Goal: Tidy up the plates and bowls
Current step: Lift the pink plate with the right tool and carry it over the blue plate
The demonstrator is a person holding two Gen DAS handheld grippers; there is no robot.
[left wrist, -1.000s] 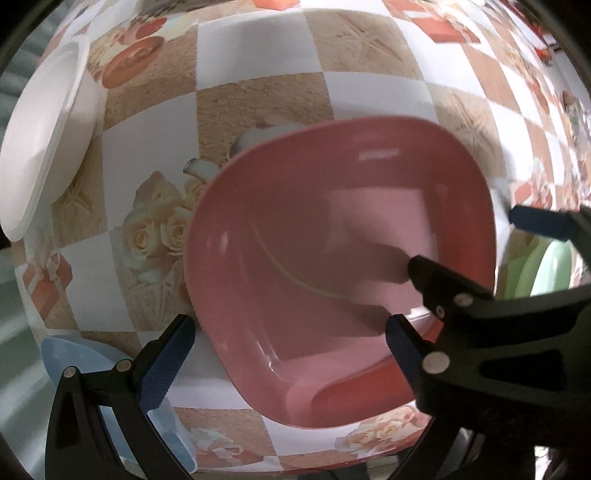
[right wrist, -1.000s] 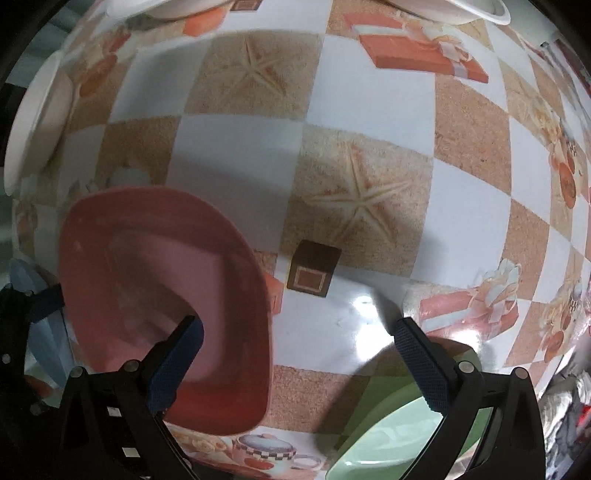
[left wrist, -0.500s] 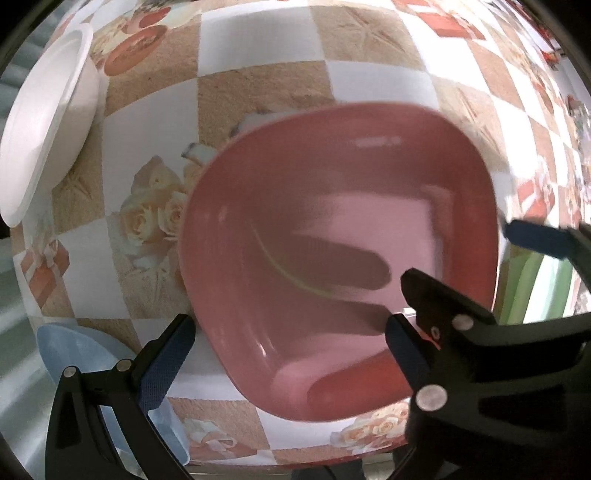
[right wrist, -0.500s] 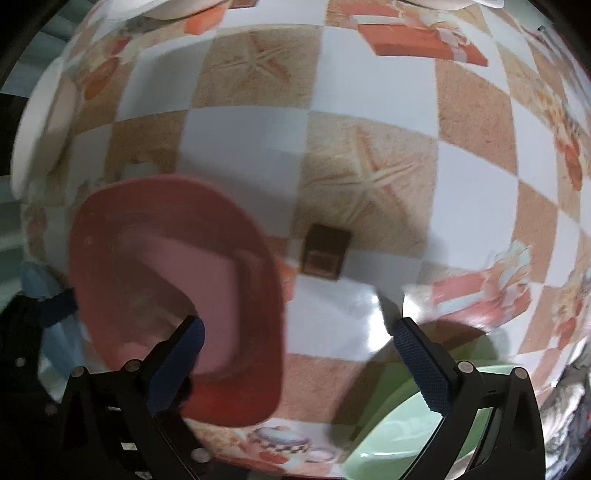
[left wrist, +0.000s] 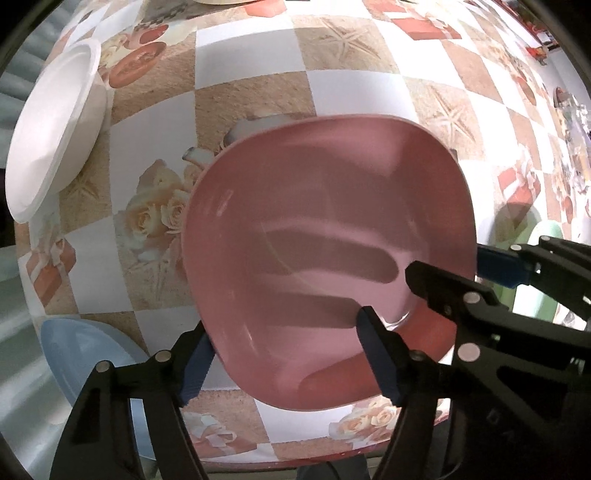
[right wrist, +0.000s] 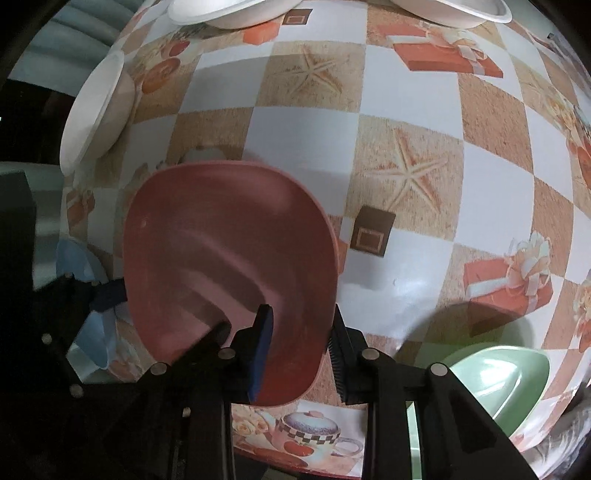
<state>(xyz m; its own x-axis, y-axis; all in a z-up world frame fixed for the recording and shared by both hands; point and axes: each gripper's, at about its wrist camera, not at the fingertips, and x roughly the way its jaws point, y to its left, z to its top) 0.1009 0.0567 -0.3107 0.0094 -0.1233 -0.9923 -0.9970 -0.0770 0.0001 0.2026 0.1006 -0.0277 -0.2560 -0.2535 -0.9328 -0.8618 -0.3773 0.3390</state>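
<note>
While straddled at 1 edge only, pink bowl (right wrist: 221, 258) judged liable to tip or slip.

- Right claw (right wrist: 301, 347): jaws drawn narrow across the bowl's near rim, 1 finger inside, 1 outside. Possible sliver of gap at the inner pad, so firm clamp impossible to confirm.
- Left claw (left wrist: 288, 360): jaws wide apart, holding nothing. 1 finger just beside the bowl's outer wall, the other over its inside.
- Bowl position: flat on the patterned table (right wrist: 406, 129), directly ahead of both claws.

Risks, as judgement:
- Smooth, sloped wall pinched near the lip only. Likely to swing down or slide free if lifted before the grip is tight.
- Far side likely to drag on the table if raised at a tilt.
- Both claws crowded at 1 bowl, so possible knock between them.

Surroundings:
- Blue plate (left wrist: 85, 354): low and left of the left claw, near the bowl.
- Green bowl (right wrist: 498, 380): low and right of the right claw, close enough to be clipped on a sideways carry.
- White bowl (left wrist: 55, 125): far ahead and left, well apart.
- 2 more white dishes (right wrist: 229, 11) at the far edge, beyond the right claw.
- Nothing seen directly above the pink bowl.
</note>
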